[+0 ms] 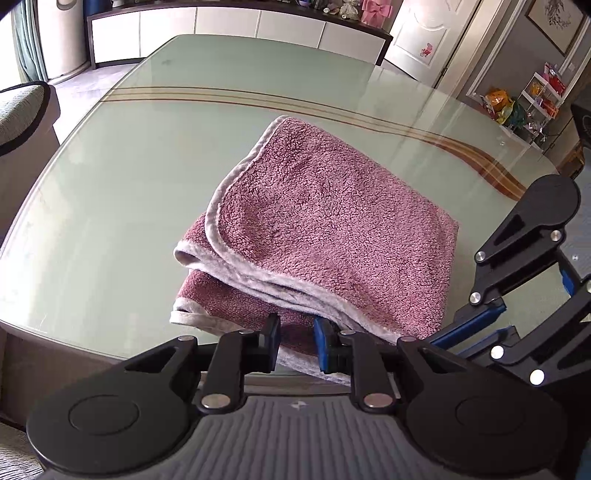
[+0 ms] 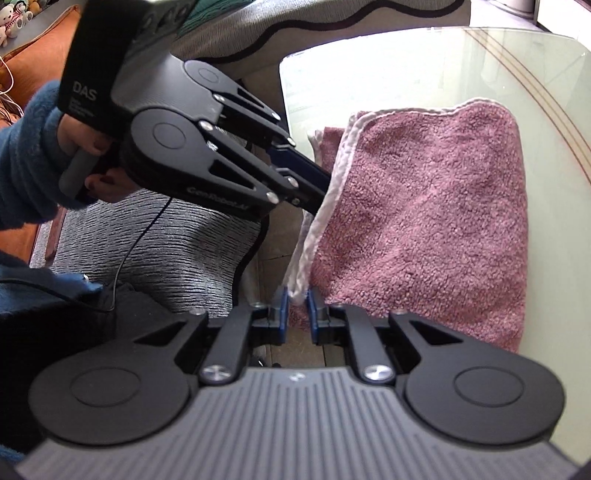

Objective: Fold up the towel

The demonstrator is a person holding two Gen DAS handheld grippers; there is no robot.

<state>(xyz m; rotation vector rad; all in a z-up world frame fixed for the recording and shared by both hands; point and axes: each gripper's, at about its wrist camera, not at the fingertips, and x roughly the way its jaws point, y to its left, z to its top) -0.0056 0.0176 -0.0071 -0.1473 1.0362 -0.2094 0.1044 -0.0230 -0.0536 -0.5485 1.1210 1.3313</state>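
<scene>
- The near edge of the pink towel point(image 1: 325, 221) dropped out of sight behind the left tongs point(image 1: 296, 341), so how its lowest layers lay there was hard to make out.
- The tips of the right tongs point(image 2: 296, 295) were only partly visible from the left-hand camera, cut off at the frame's right side.
- The left tongs stood at a narrow gap, pads on either side of the towel's pale hem at the near worktop point(image 1: 110, 206) edge; they appeared to pinch the folded layers.
- The right tongs were nearly closed, clamped on a corner of the white hem that hung off the worktop's edge.
- The towel lay folded in several layers on the glass worktop, close to its near edge, top layer fluffy side up.
- A hand point(image 2: 92, 147) in a blue fleecy sleeve point(image 2: 26, 155) gripped the left tool's handle.
- A grey cushioned chair point(image 2: 166, 236) stood beside the worktop; a white cabinet point(image 1: 229, 33) and door point(image 1: 428, 37) stood beyond.
</scene>
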